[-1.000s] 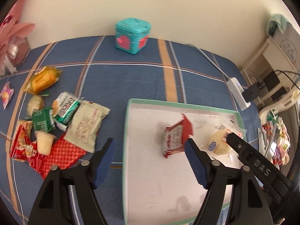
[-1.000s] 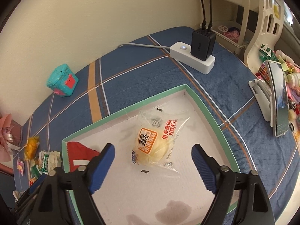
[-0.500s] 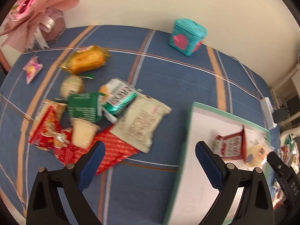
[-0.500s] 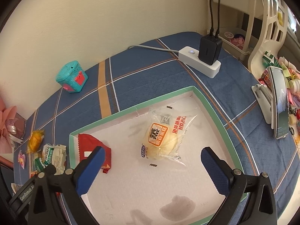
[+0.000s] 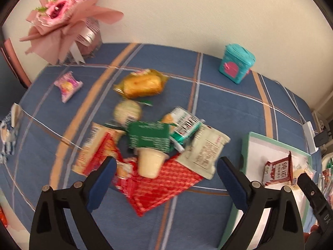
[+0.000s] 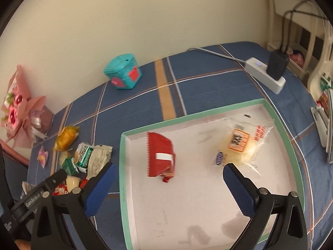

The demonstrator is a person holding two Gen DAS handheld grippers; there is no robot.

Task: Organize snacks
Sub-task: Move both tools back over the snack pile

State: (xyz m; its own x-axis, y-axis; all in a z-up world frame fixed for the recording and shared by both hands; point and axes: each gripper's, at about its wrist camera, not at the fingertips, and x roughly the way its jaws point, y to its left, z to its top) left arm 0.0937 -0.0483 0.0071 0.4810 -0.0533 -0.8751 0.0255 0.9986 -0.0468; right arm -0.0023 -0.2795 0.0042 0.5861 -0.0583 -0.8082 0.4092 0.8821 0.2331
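A pile of snacks lies on the blue plaid cloth: a pale pudding cup (image 5: 149, 160), a green packet (image 5: 148, 138), a beige packet (image 5: 205, 151), a red packet (image 5: 162, 187) and a yellow cake (image 5: 141, 84). My left gripper (image 5: 165, 184) is open and empty, just above the near edge of the pile. The green-rimmed white tray (image 6: 122, 166) holds a red packet (image 6: 160, 156) and a clear-wrapped bun (image 6: 241, 145). My right gripper (image 6: 166, 189) is open and empty over the tray's near part.
A teal toy box (image 5: 236, 65) stands by the wall. A pink bouquet (image 5: 66, 18) is at the back left. A small pink sweet (image 5: 67, 85) lies apart from the pile. A white power strip with a black charger (image 6: 268, 70) lies behind the tray.
My left gripper has swung left, from over the tray to over the snack pile. My right gripper has drawn back and turned left; the tray's two snacks stay in place.
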